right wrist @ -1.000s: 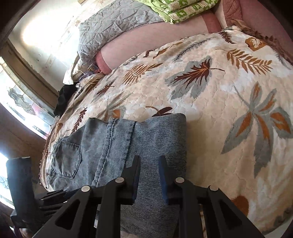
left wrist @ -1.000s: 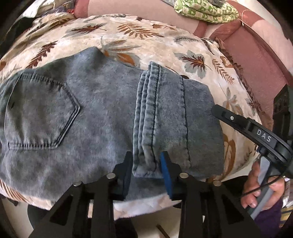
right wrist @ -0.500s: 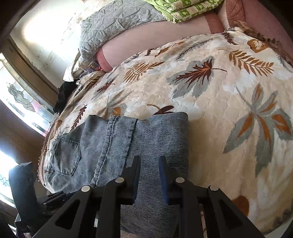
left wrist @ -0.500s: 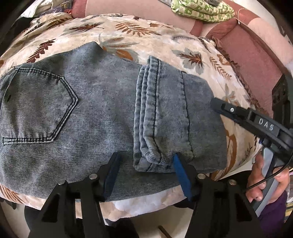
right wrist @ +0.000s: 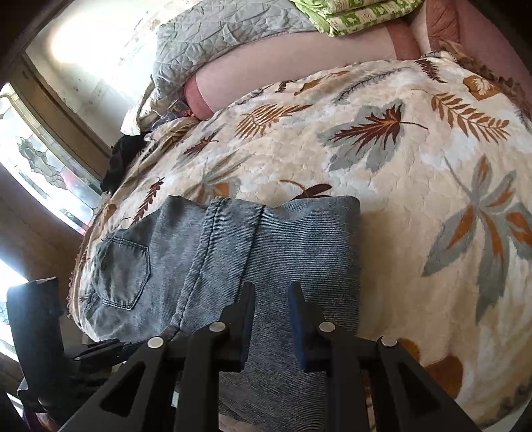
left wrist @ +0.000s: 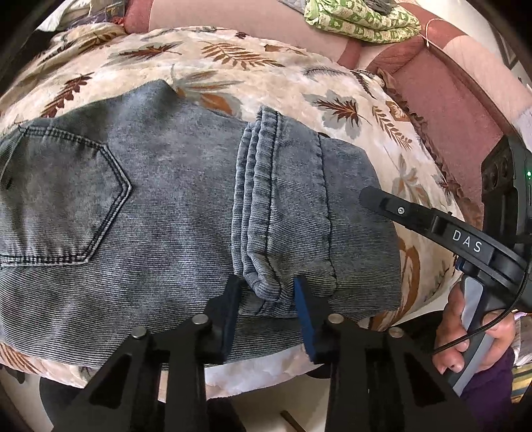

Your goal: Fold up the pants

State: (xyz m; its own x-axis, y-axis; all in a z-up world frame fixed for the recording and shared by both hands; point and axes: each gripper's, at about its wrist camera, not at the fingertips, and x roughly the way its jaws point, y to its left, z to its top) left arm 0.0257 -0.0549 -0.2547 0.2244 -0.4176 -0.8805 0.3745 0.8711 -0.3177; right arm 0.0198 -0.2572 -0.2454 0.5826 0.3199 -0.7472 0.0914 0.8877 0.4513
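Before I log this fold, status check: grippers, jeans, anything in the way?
Left gripper closing around the folded hem. Right gripper narrow over the jeans, grip unclear. Jeans folded on leaf-print bedspread. Nothing blocking.

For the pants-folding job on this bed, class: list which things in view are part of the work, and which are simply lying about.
Part of the job:
- grey jeans, partly folded
- leg cuffs laid over them
- left gripper, closing around the cuffs
- right gripper, over the fold

Lying about:
- leaf-print bedspread
- green patterned cloth
- grey quilted pillow
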